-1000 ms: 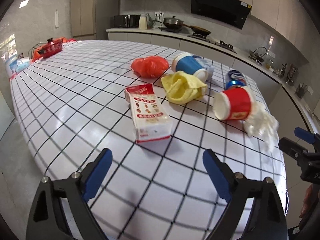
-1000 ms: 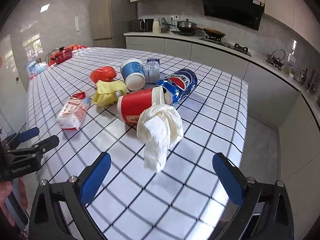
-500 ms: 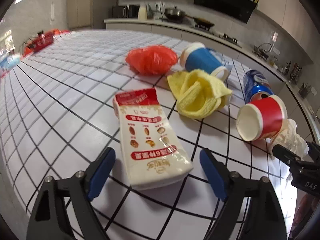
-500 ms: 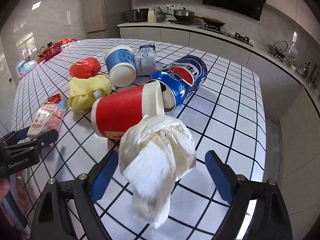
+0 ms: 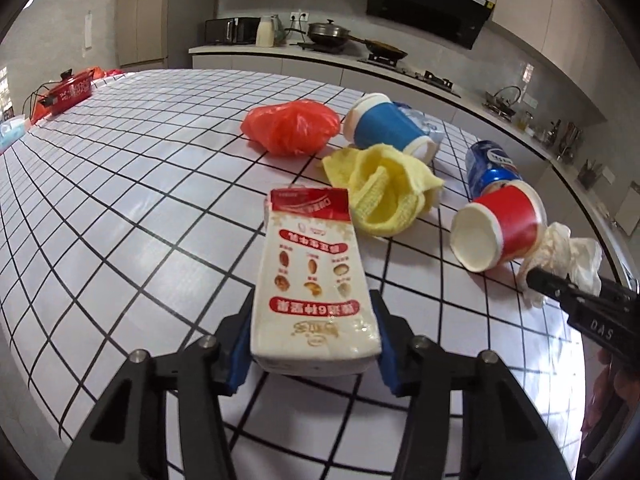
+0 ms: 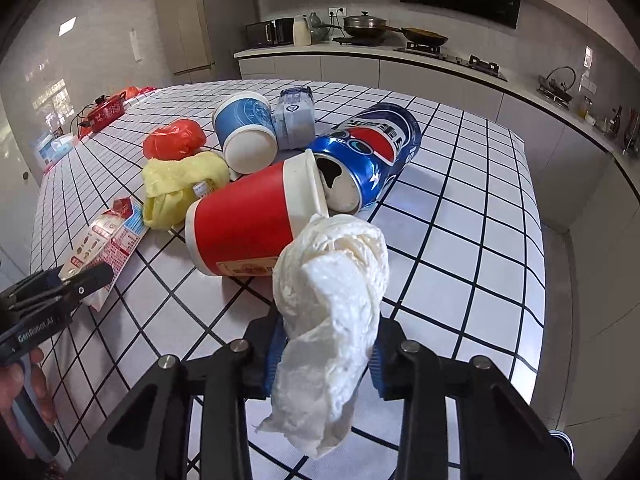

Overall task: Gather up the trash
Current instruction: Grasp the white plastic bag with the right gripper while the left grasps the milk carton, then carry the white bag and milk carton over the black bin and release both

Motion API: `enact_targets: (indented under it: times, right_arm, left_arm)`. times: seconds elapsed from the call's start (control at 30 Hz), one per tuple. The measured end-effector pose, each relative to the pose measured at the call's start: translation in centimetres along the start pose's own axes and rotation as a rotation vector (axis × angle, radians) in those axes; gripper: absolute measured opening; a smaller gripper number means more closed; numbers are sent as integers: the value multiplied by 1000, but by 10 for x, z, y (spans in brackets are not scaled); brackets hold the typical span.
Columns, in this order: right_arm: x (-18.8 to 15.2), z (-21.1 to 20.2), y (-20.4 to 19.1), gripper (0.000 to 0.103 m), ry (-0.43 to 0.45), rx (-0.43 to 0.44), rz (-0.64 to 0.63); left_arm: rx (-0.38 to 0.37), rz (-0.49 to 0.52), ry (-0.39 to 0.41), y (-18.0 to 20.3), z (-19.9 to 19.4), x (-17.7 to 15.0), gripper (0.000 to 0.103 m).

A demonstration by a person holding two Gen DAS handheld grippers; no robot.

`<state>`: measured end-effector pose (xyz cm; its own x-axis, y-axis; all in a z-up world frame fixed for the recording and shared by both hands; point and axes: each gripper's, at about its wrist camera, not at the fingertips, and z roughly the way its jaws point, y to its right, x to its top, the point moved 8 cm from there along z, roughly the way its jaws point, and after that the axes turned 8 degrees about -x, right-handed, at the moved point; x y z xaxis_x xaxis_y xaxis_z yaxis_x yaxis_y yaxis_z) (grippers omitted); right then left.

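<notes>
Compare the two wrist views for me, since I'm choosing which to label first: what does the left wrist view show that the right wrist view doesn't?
Only the left wrist view: the left tool head-on, closing around the white and red carton, and the red cup's open mouth.

Only the right wrist view: the right tool closing around the crumpled white tissue, the blue can's opened top, and a grey packet in full.

Both: the checked table, orange bag, yellow cloth, blue cup.
</notes>
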<state>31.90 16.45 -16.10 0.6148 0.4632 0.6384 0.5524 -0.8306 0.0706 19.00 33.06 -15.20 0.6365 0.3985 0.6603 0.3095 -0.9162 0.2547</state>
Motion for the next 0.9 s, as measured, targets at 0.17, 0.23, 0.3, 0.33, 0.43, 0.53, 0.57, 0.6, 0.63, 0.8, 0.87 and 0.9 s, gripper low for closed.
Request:
enact_targets:
  times: [0.17,0.23,0.3,0.33,0.43,0.53,0.57,0.6,0.63,0.8,0.87,0.9]
  right_arm:
    - [-3,-11,3,33,14,0,5]
    - [-5,-17,5,33,22,-1,10]
    - [-7,-24,8,33,29,1,18]
    - [-8,-27,9,33,32,1,20]
    - [-12,-36,12,32,41,2,25]
    - [-16,-45,15,32,51,6,33]
    - [-17,-48,17,32,56,7,35]
    - [-19,-52,18,32,60,6,37]
    - [-20,-54,19,31,63,7,40]
    - [-26,-68,25,30,79,10,53]
    - [-29,-73,28,30,84,6,55]
    - [-30,-76,29,30,86,5,58]
  left_arm:
    - [-7,23,20,11,-12,0,52]
    - [-12,31,28,17,-18,-1,52]
    - [-16,39,34,23,-23,-1,52]
    - [-18,42,38,26,-25,-2,52]
    - [-25,56,43,33,-30,-4,52]
    - [-33,65,43,41,-34,-8,52]
    - [-37,71,45,44,-36,-9,52]
    - [-39,76,45,47,-38,-10,52]
    - [-44,82,48,51,-40,-11,52]
    - [-63,99,53,66,-47,-16,52]
    - [-69,106,53,71,-49,-17,52]
    - [-73,111,51,74,-50,-18,52]
